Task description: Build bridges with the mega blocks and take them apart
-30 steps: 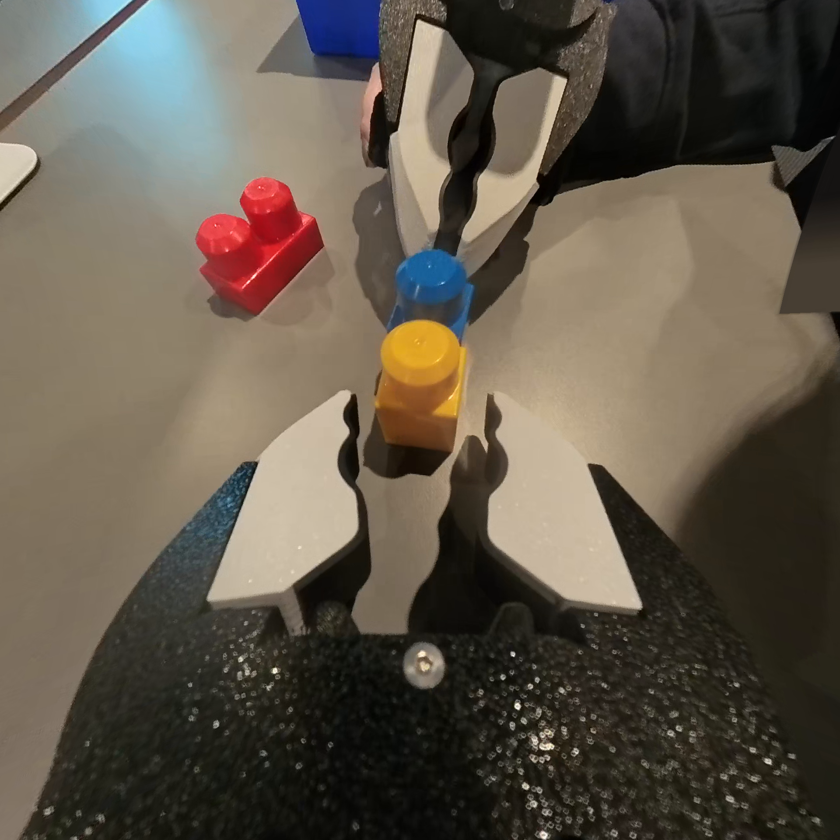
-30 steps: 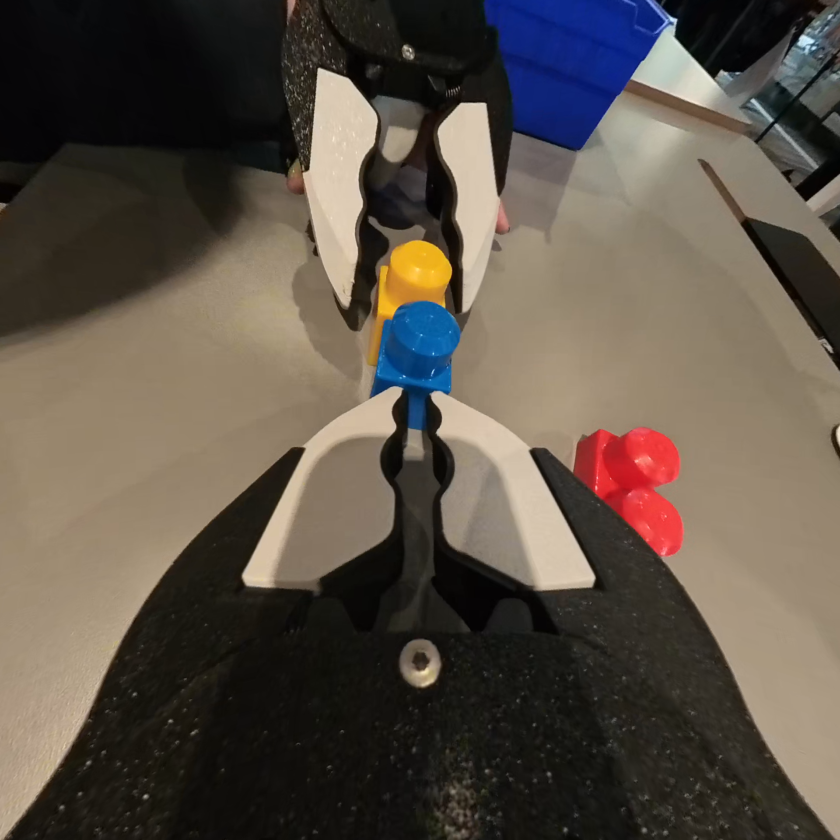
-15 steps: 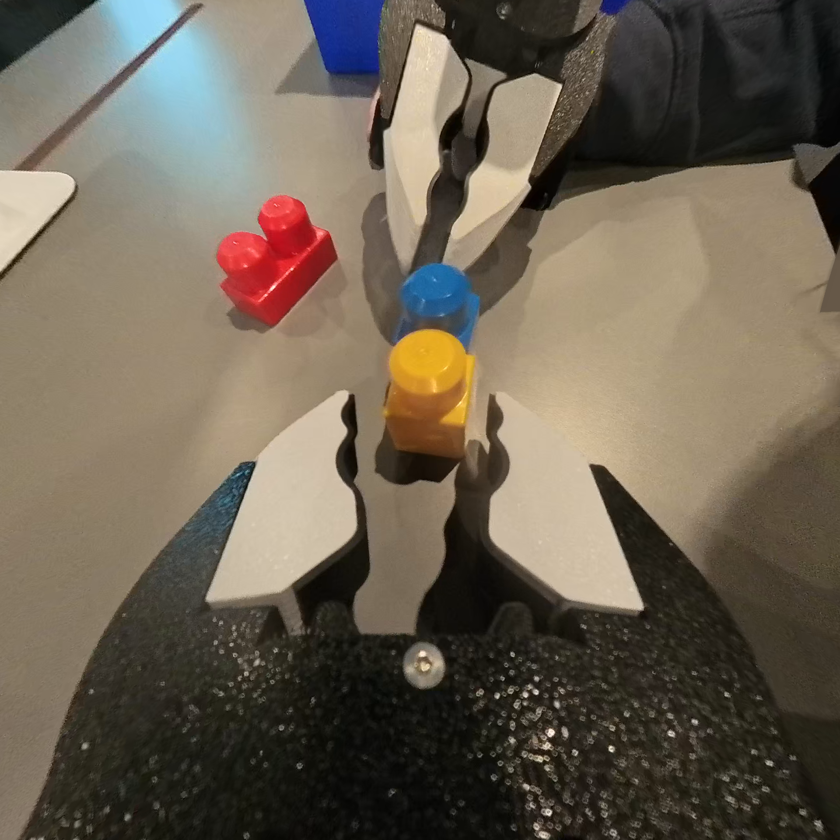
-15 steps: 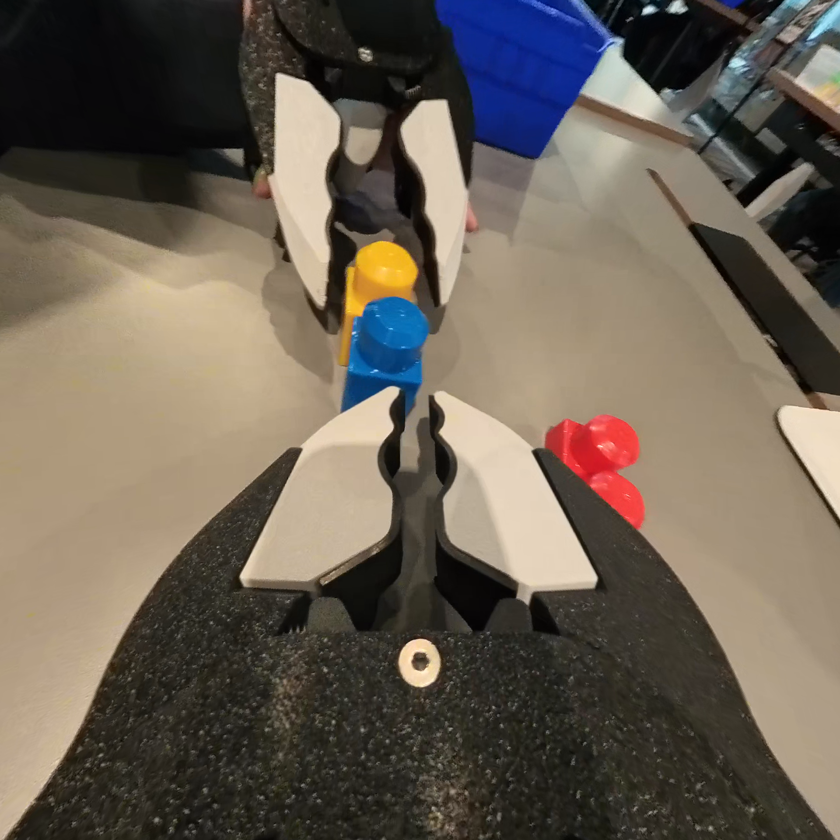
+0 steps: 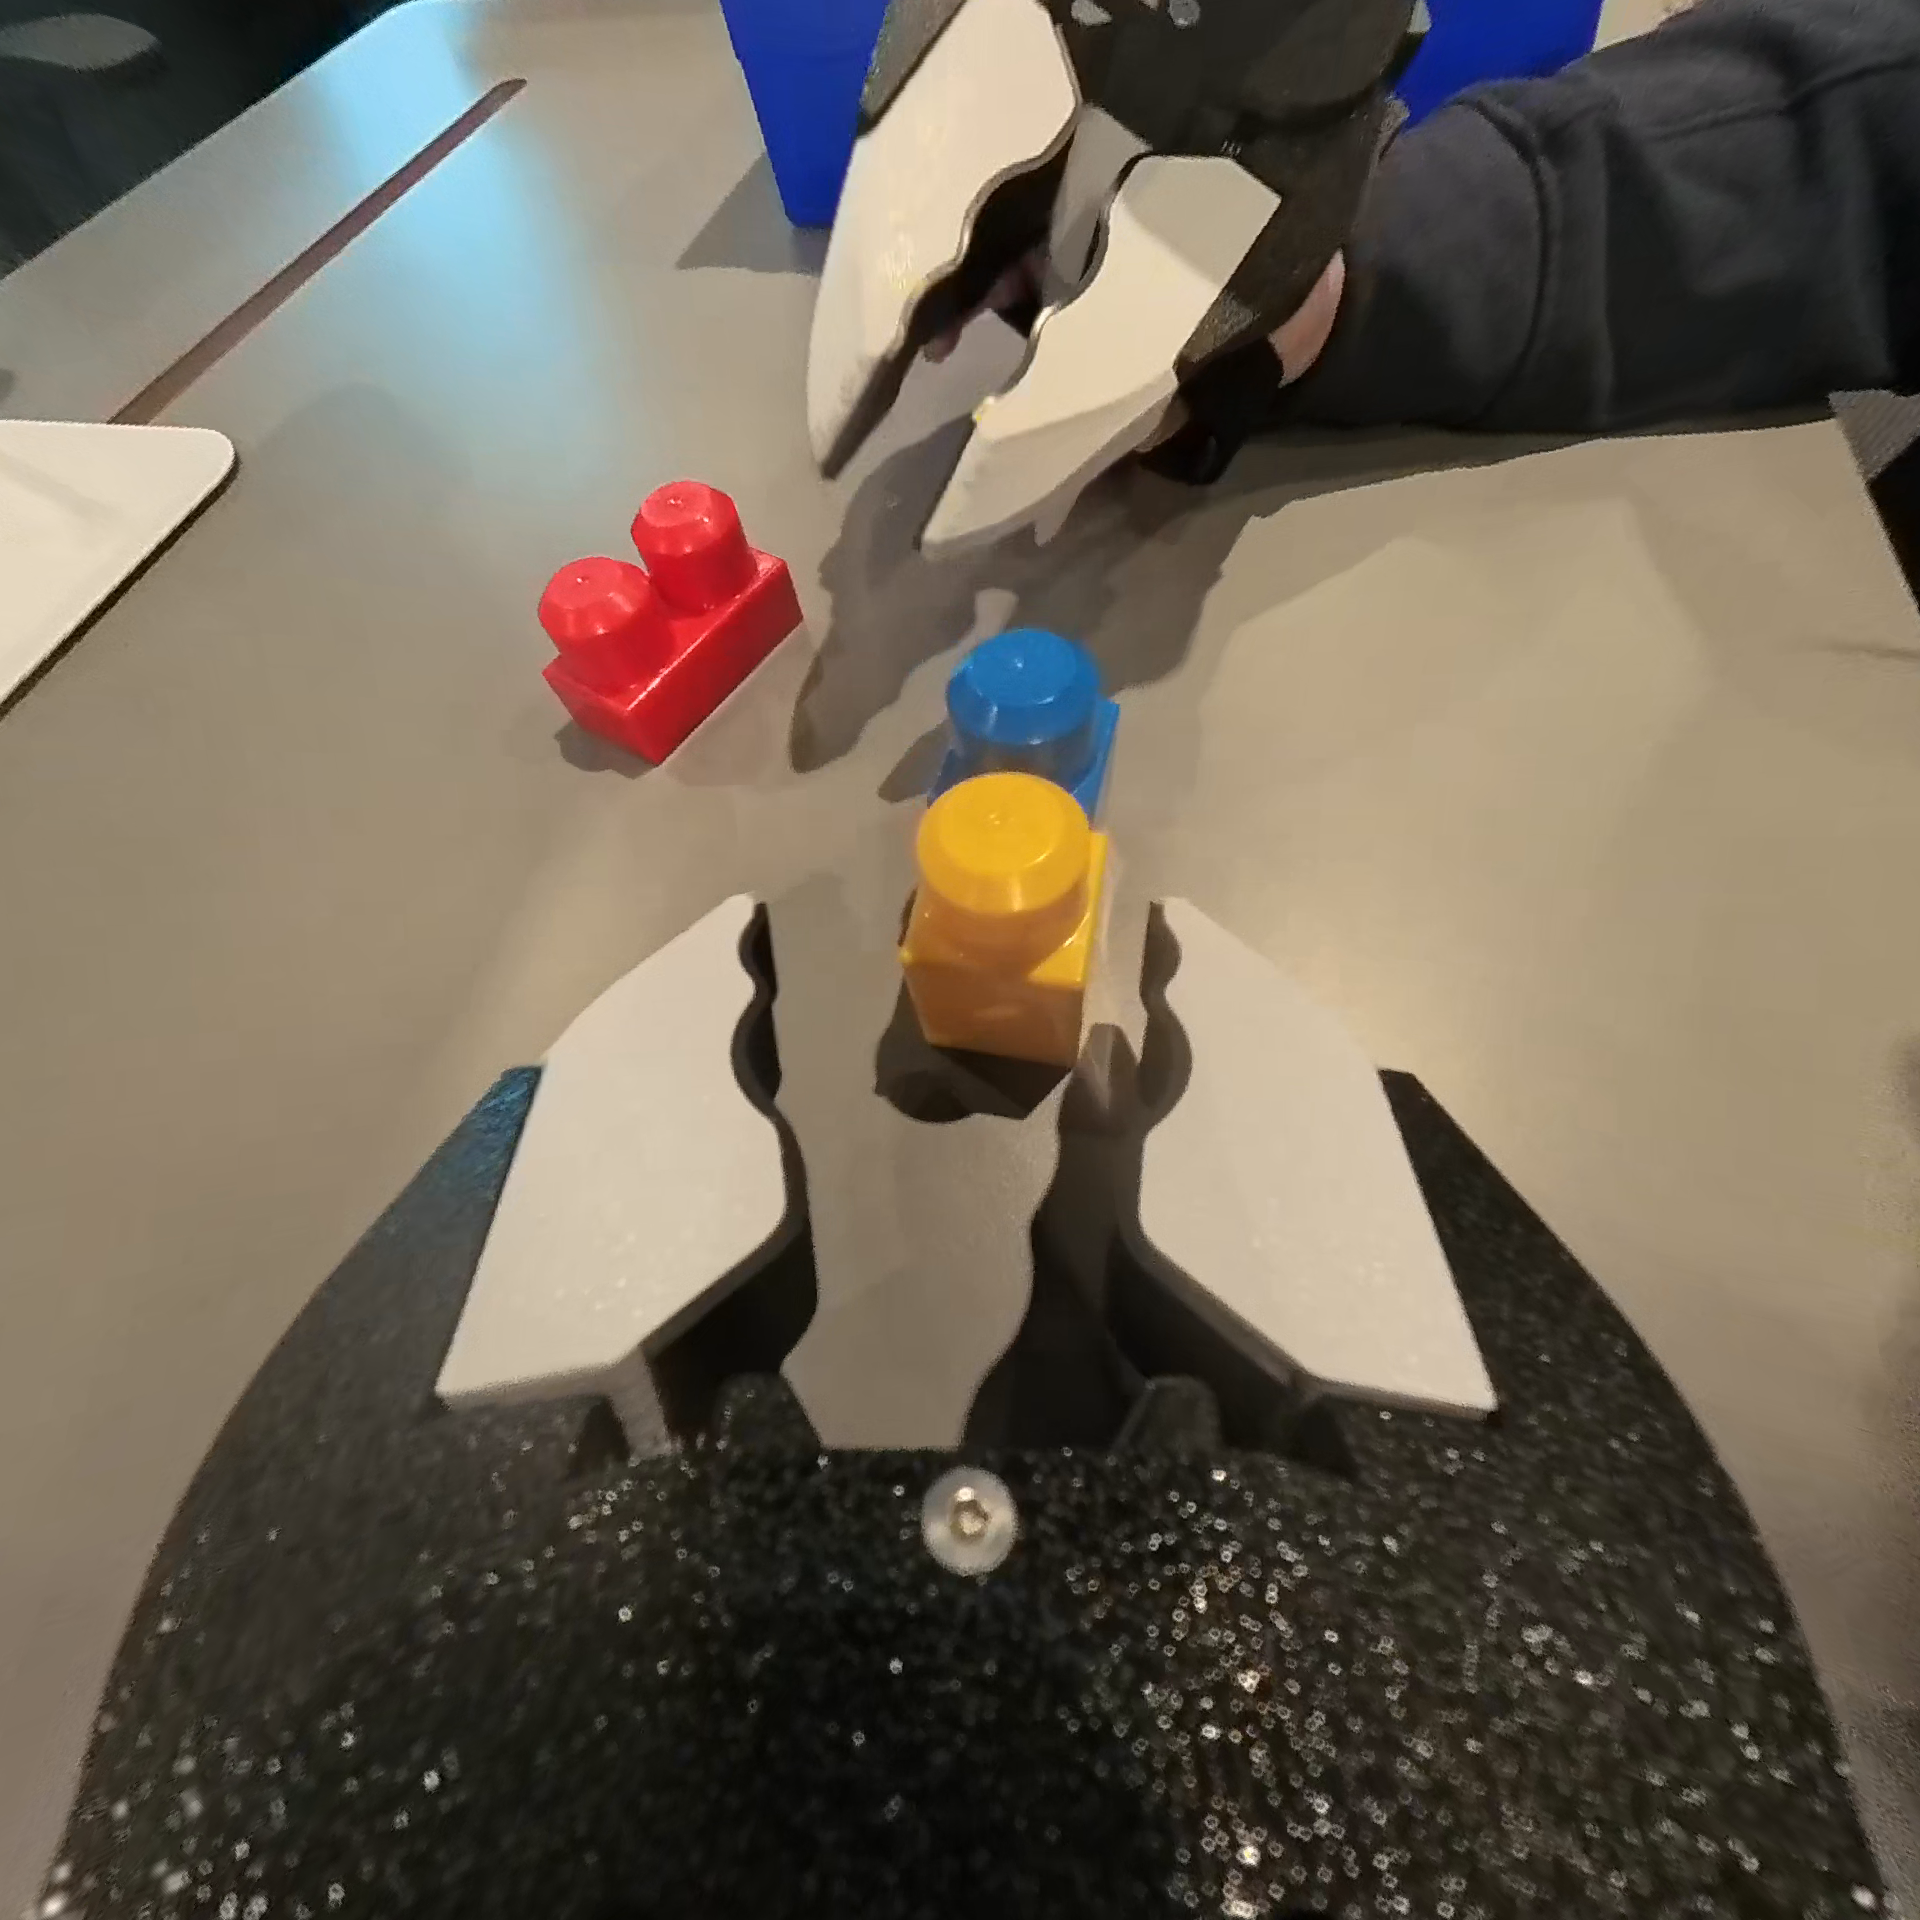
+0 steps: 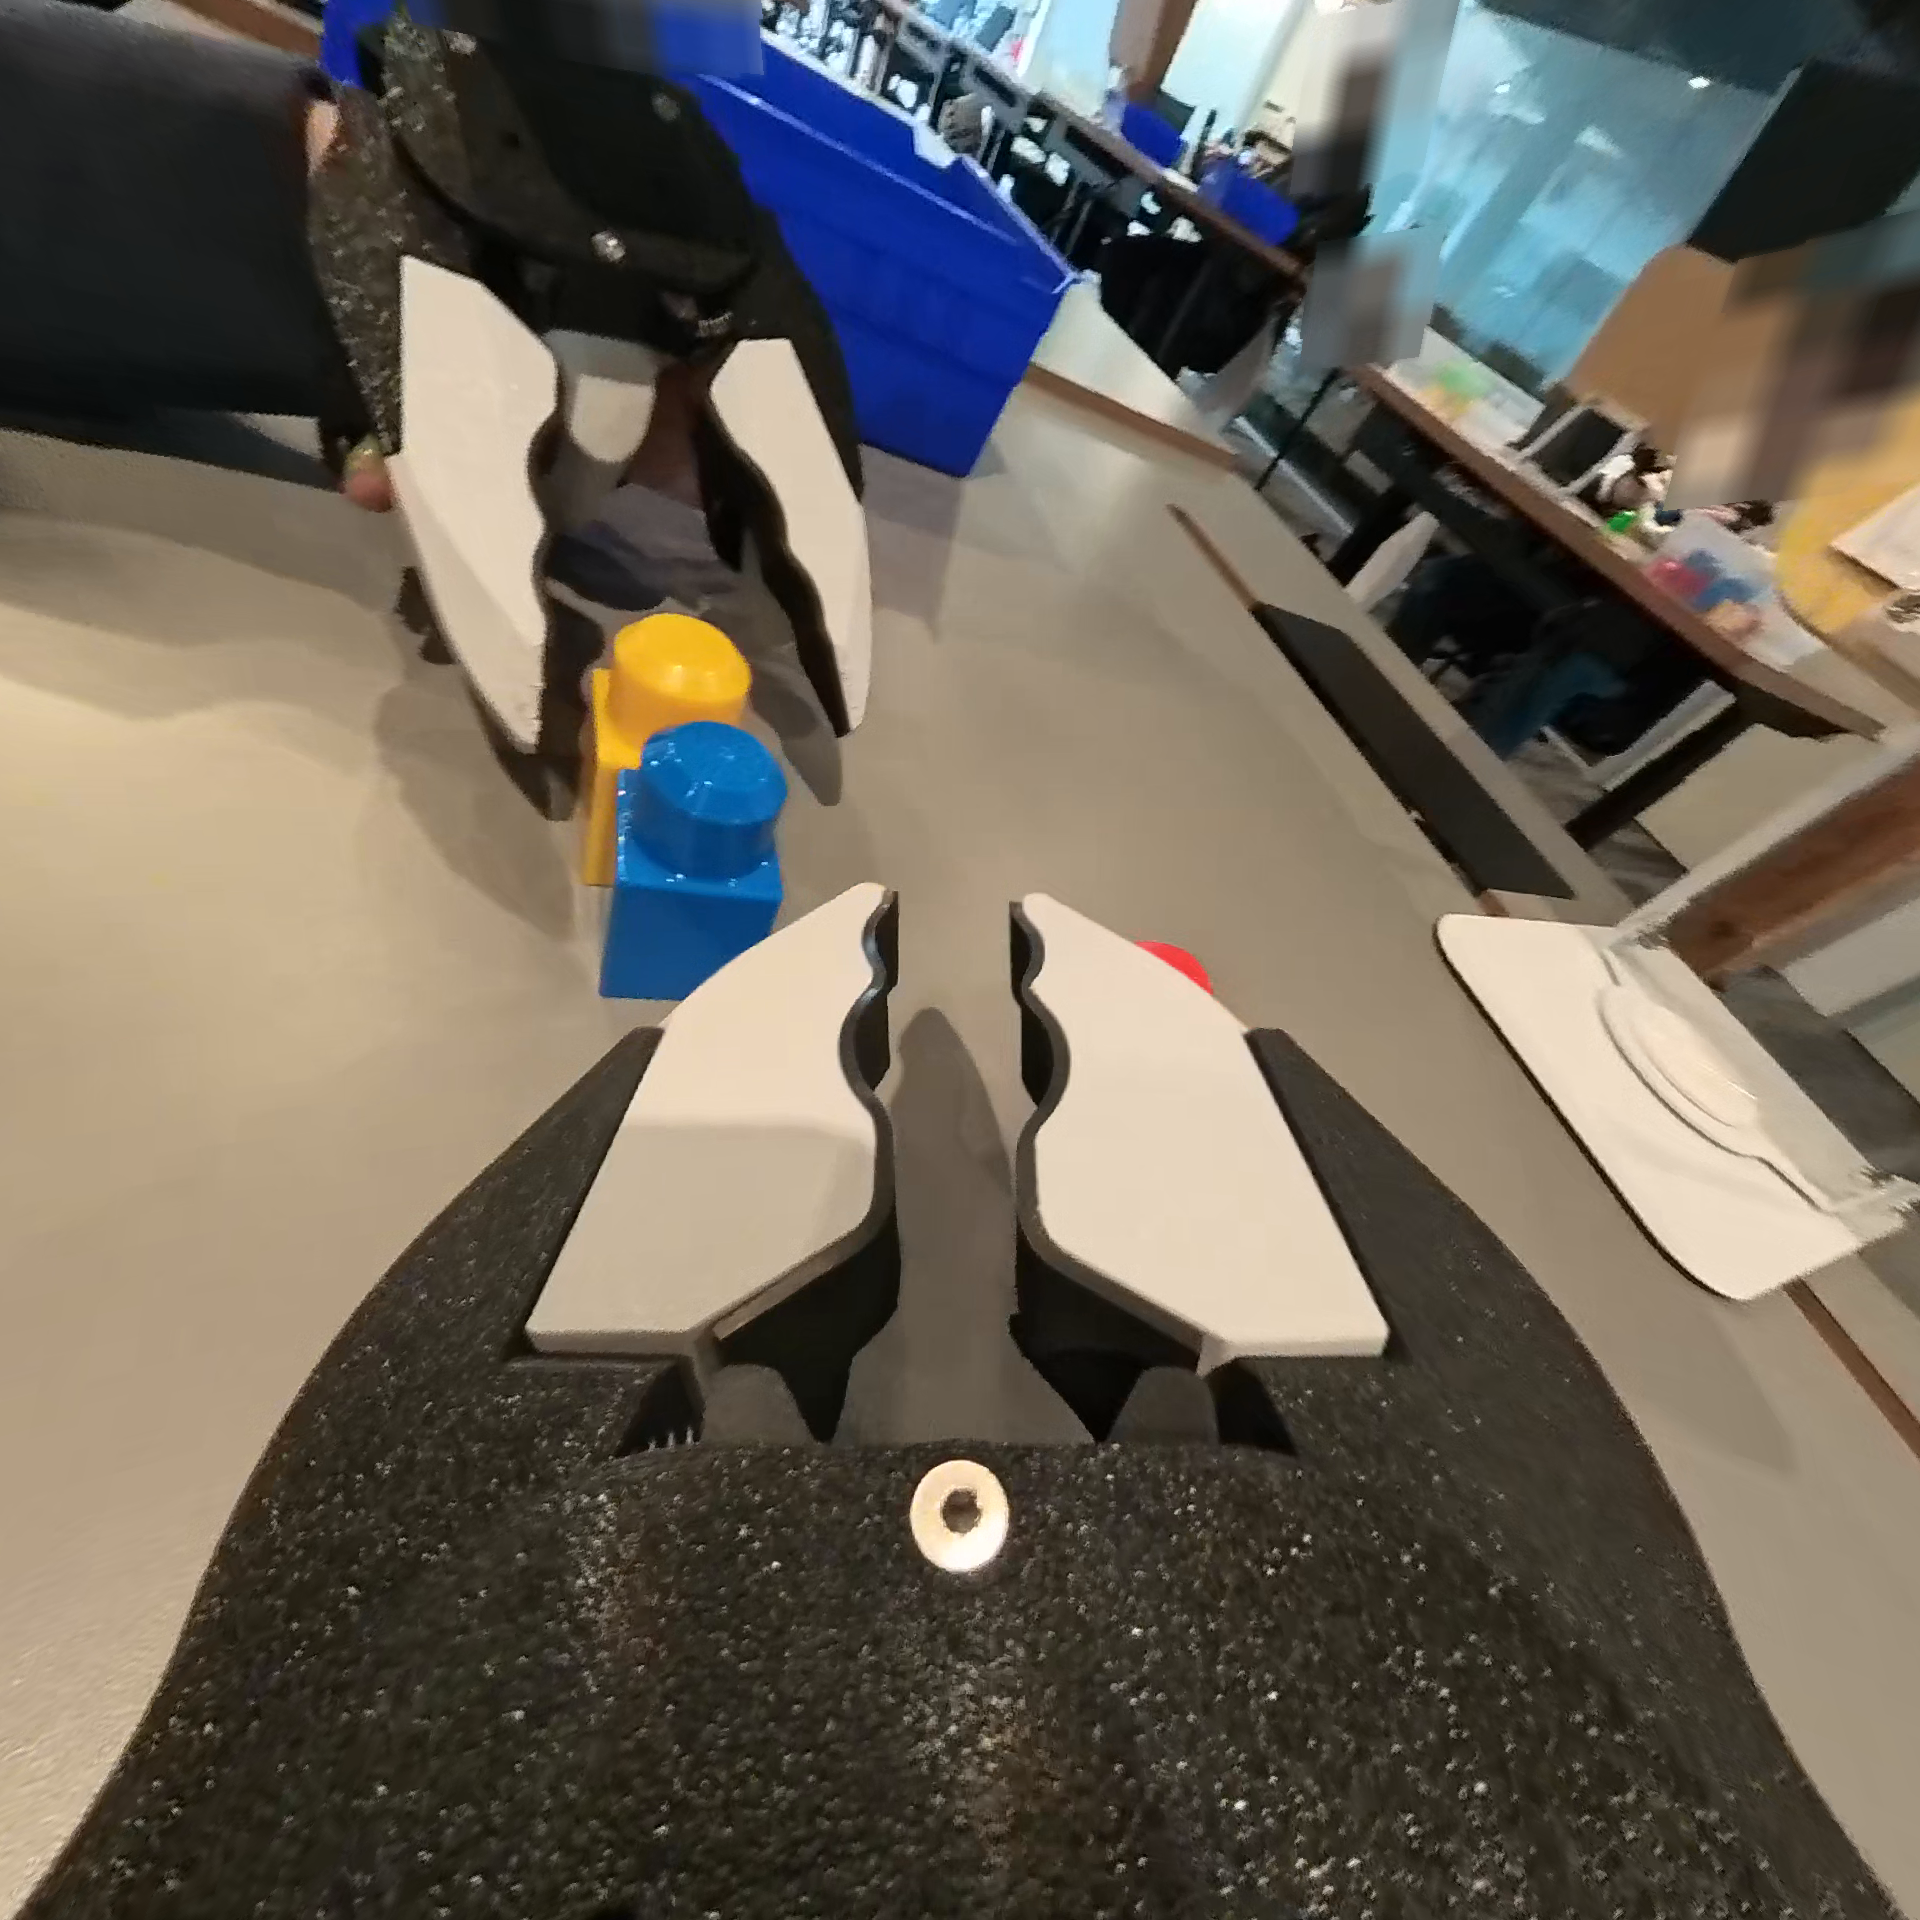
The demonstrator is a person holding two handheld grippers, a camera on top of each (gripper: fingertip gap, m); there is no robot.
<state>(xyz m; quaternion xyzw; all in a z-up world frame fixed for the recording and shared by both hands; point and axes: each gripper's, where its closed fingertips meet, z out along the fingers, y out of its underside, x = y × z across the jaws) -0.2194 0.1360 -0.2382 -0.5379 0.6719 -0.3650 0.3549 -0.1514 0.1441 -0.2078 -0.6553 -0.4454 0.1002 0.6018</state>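
Three blocks on the grey counter (image 5: 1455, 831): one yellow block (image 5: 997, 935), one blue block (image 5: 1029, 717) and one red two-stud block (image 5: 665, 644); yellow and blue stand upright, just beside each other in a line between the two grippers; red lies apart, out on open counter. Left gripper (image 5: 961, 925) has its jaws wide apart with the yellow block standing between them, close to one finger and clear of the other, nothing clamped; right gripper (image 6: 951, 904) has its jaws narrowly apart on bare air, the blue block just off to the side of one fingertip, the red one mostly hidden behind the other. One blue bin (image 6: 883, 281) sits at the far edge; one white mat (image 6: 1662, 1091) lies by the side edge; broad clear surface around the blocks.
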